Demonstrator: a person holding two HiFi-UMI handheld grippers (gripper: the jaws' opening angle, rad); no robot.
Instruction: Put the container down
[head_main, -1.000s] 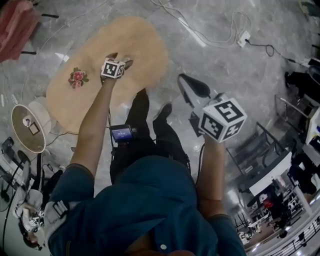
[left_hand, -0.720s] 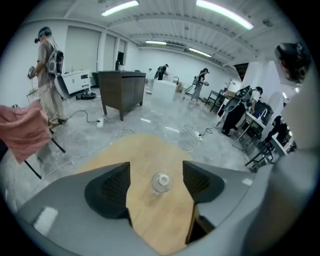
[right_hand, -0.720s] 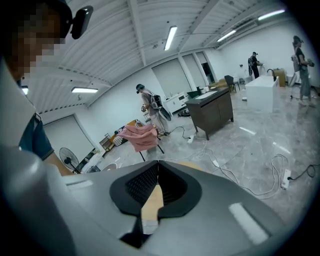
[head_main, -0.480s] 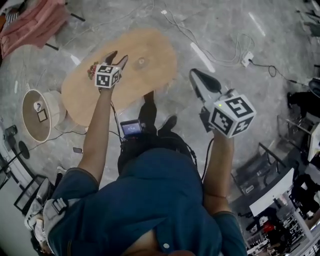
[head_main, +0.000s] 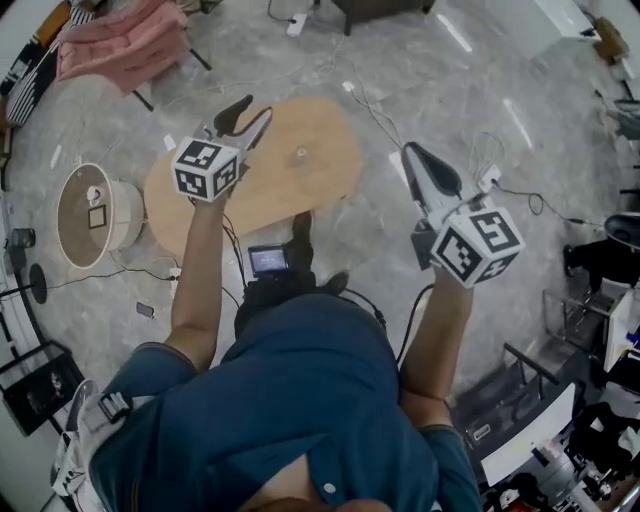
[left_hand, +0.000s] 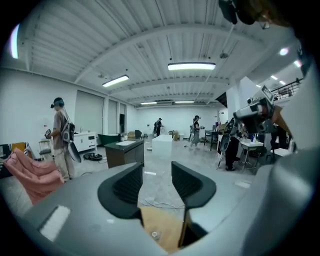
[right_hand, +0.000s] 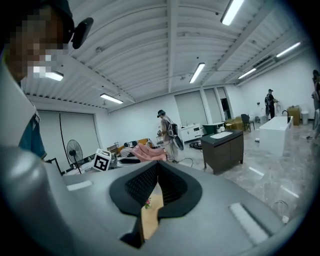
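We are holding the left tongs (head_main: 250, 108) over the far edge of the bench (head_main: 320, 160), closing on nothing, right tongs (head_main: 412, 155) pressed together past its right edge, flowered container (right_hand: 146, 202) sitting on the bench, open floor (head_main: 420, 60) all round.

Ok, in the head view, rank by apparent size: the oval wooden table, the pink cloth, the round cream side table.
Largest: oval wooden table.
Then pink cloth and round cream side table, too alike to rank.
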